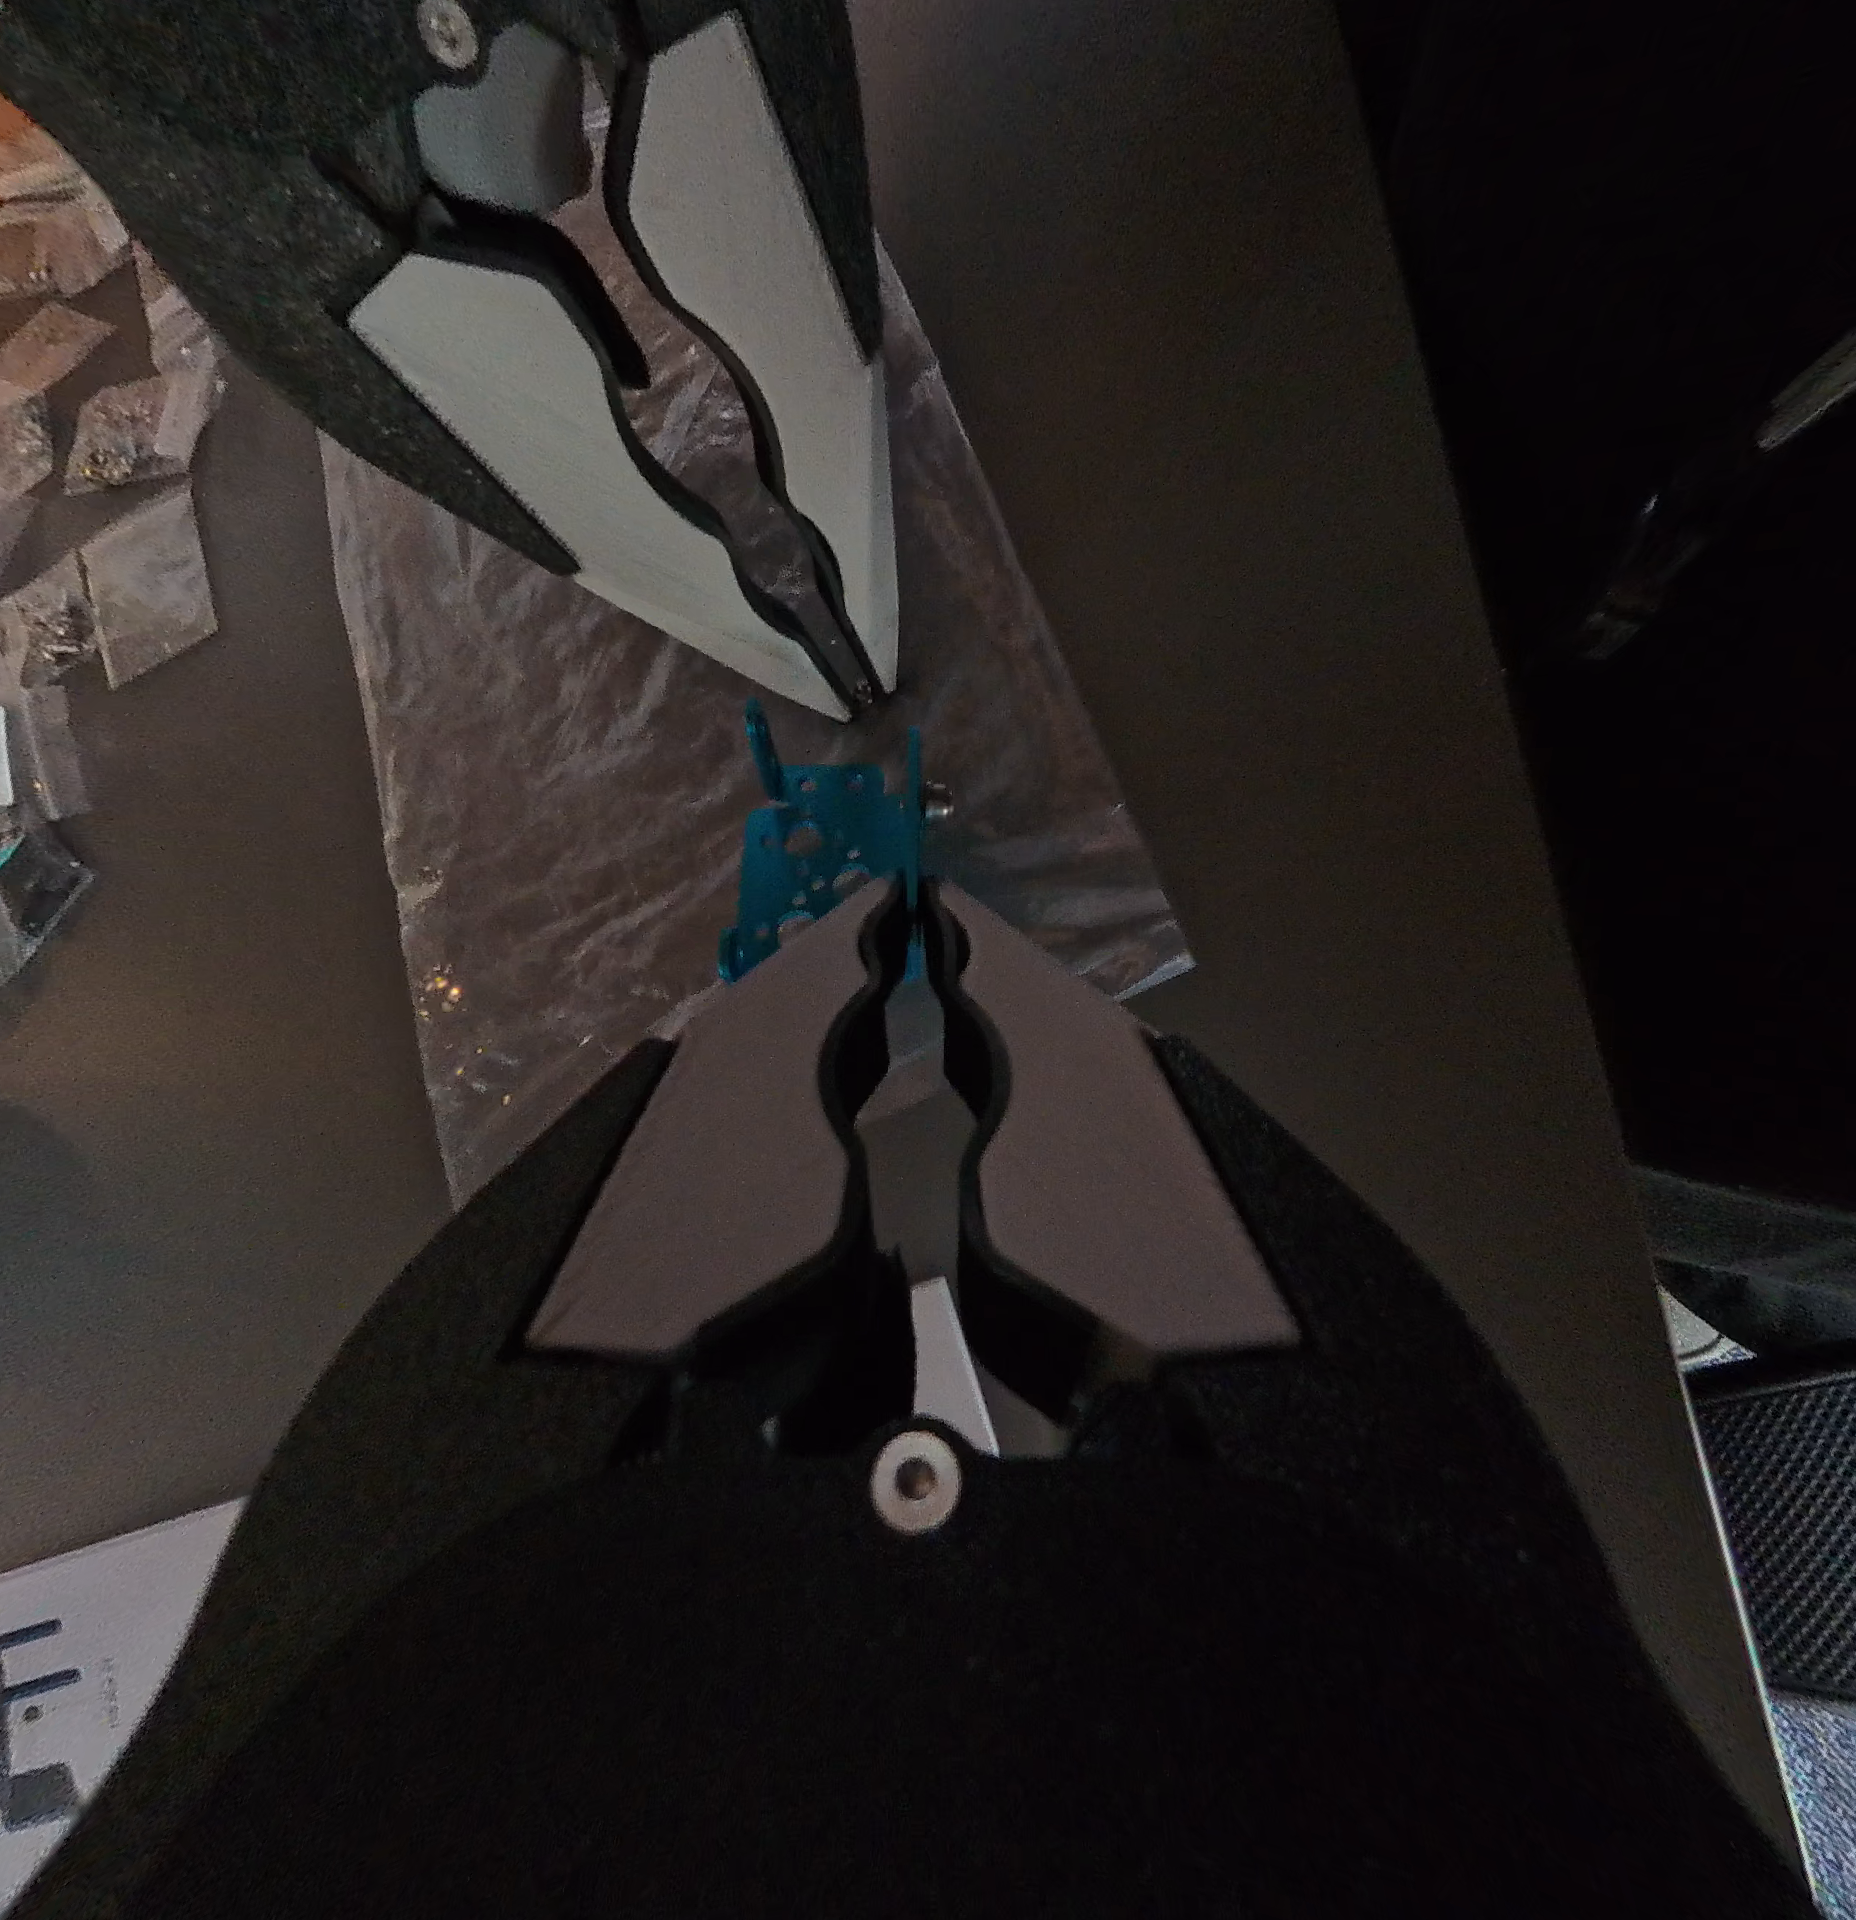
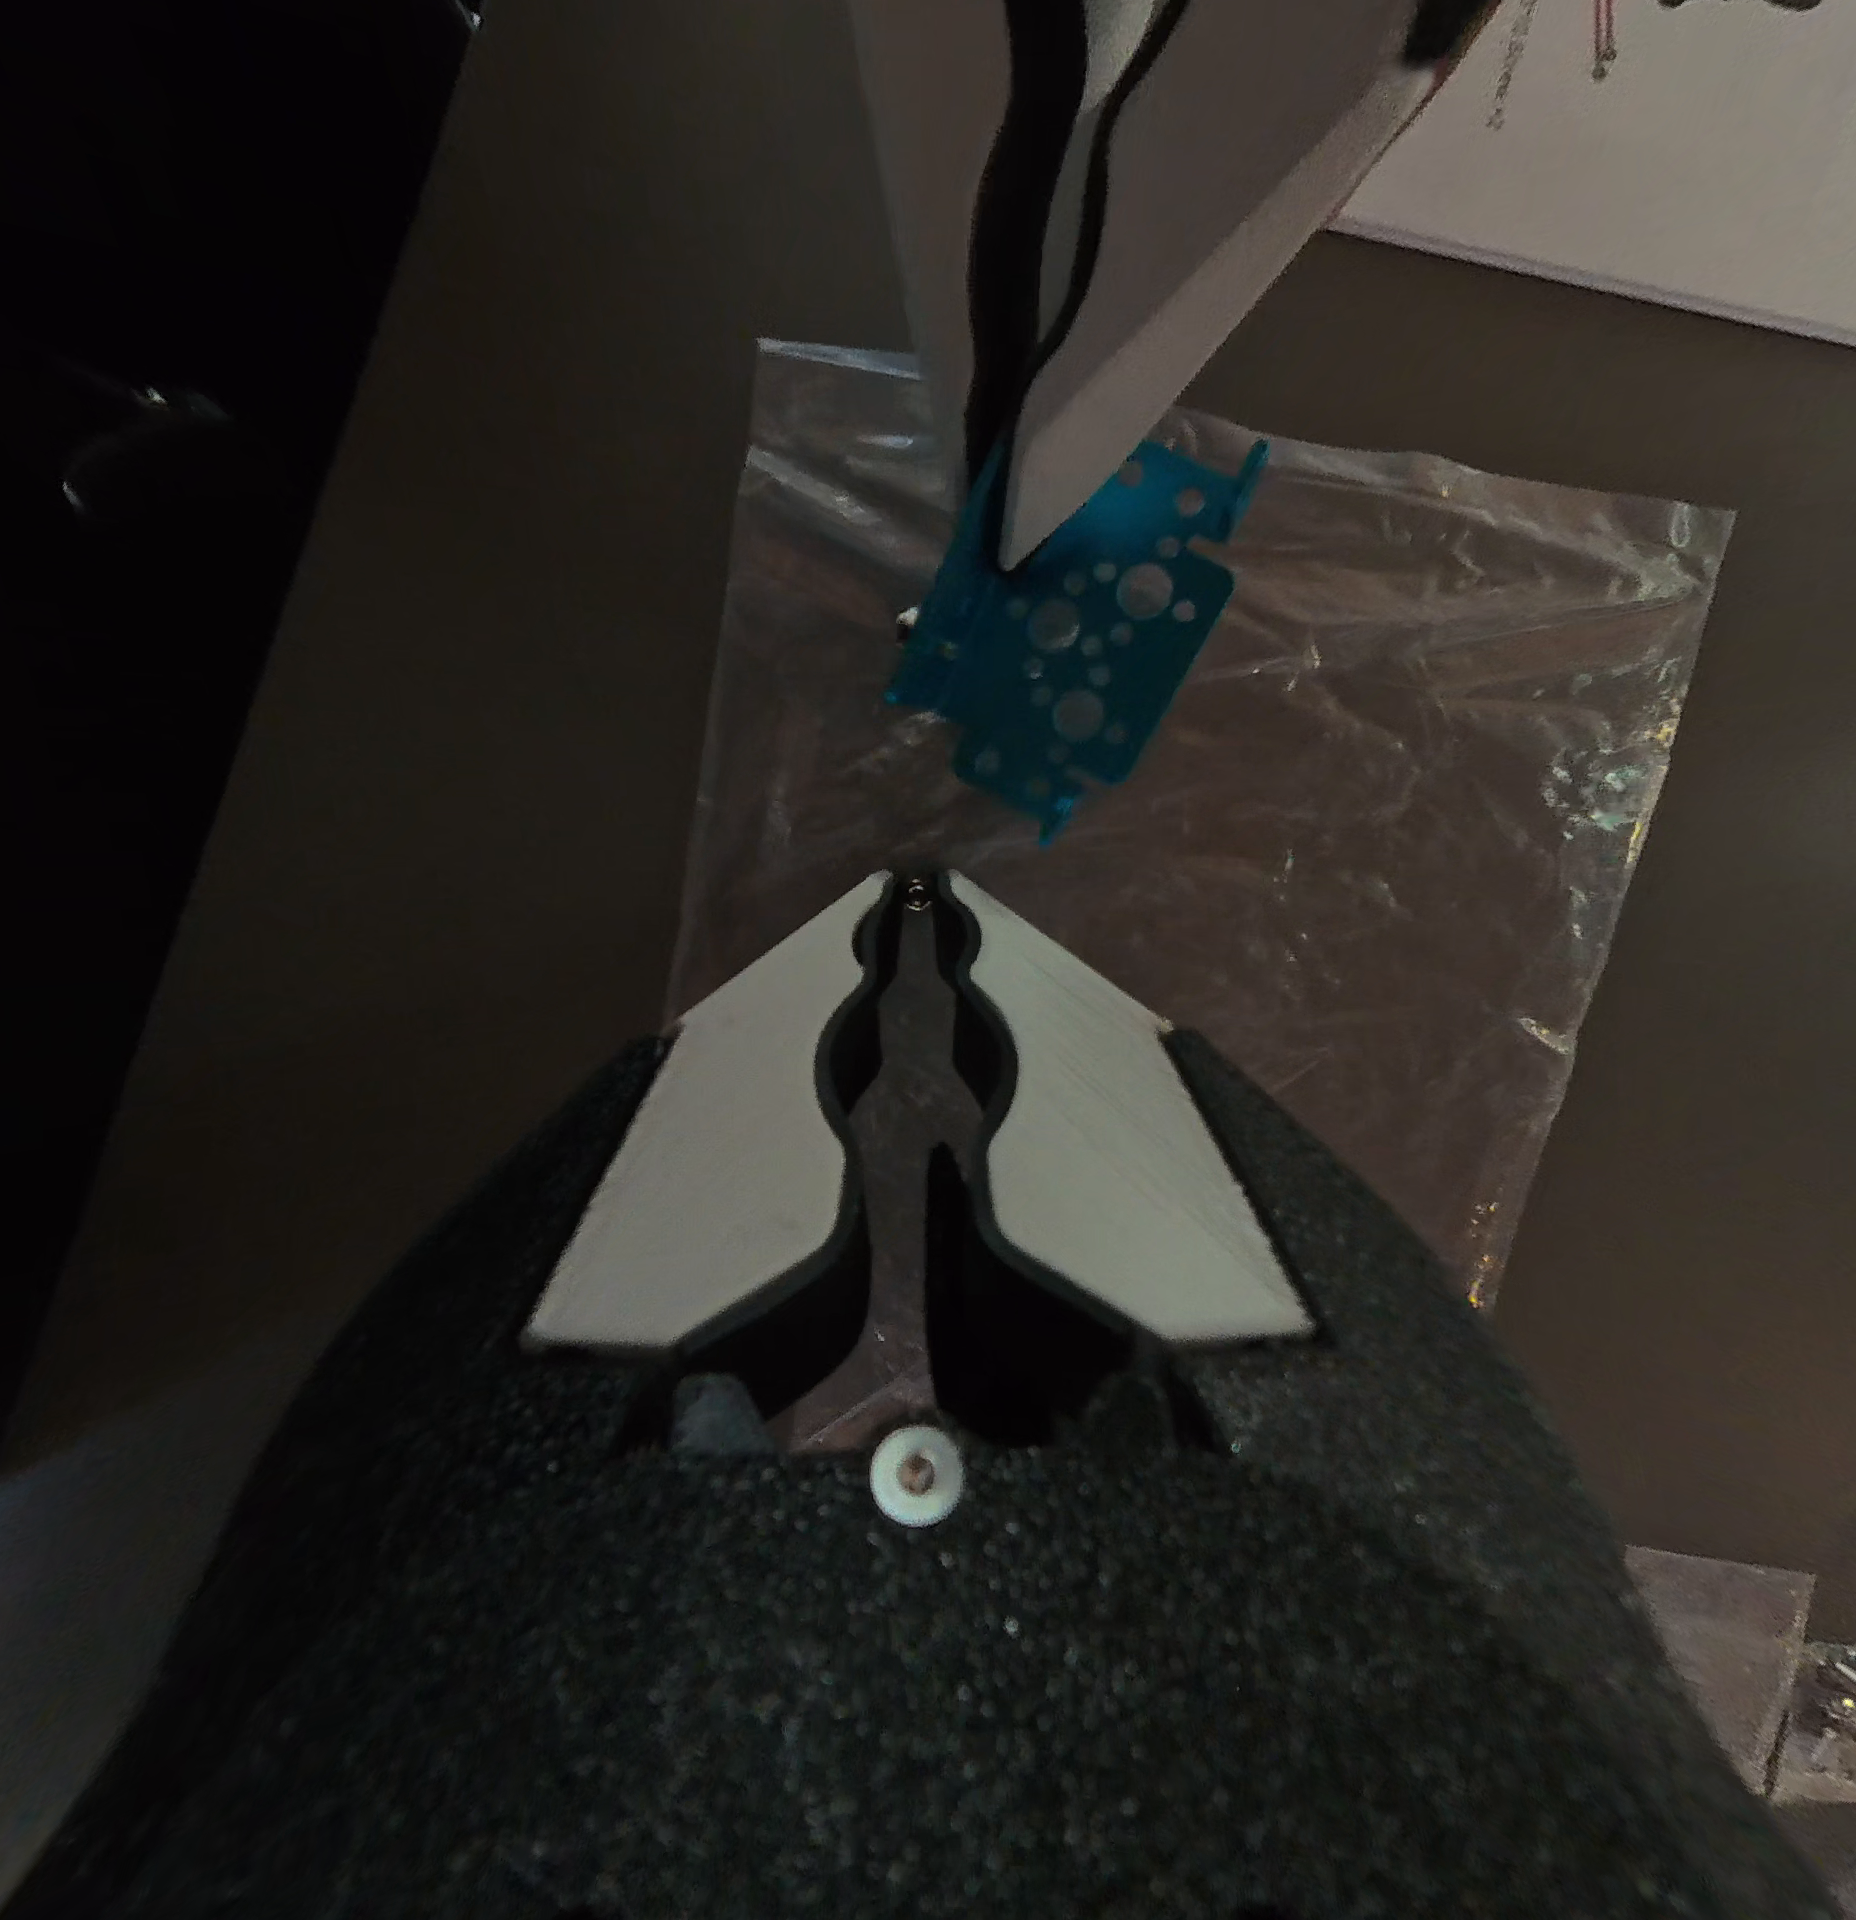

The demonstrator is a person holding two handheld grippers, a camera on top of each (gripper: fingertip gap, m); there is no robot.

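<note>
The left gripper point(image 1: 911, 891) was clenched on a blue metal bracket point(image 1: 830, 847), its white fingers pinching one upright flange of the part and holding it above a clear plastic bag point(image 1: 591, 748) that lay flat on the brown tabletop point(image 1: 1163, 416). The bracket was a small anodised plate, bright blue, pierced with many round holes of mixed sizes, some large and some tiny, with narrow flanges folded up along its edges and little tabs at the corners. A small silver screw head point(image 1: 939, 805) stuck out from the flange on the side away from the plate's face.

The right gripper point(image 2: 916, 891) was closed on a tiny silver screw point(image 2: 916, 900), nipped right at its fingertips, just beside the bracket's edge but not touching it. From the right wrist view the bracket point(image 2: 1080, 644) hung tilted over the bag point(image 2: 1319, 831), with the left gripper point(image 2: 1012, 556) coming down onto it from above.

Beyond the bag, several small clear packets point(image 1: 124, 520) of hardware lay together on the tabletop, and a white sheet point(image 1: 72, 1621) lay at the tabletop's near edge.
</note>
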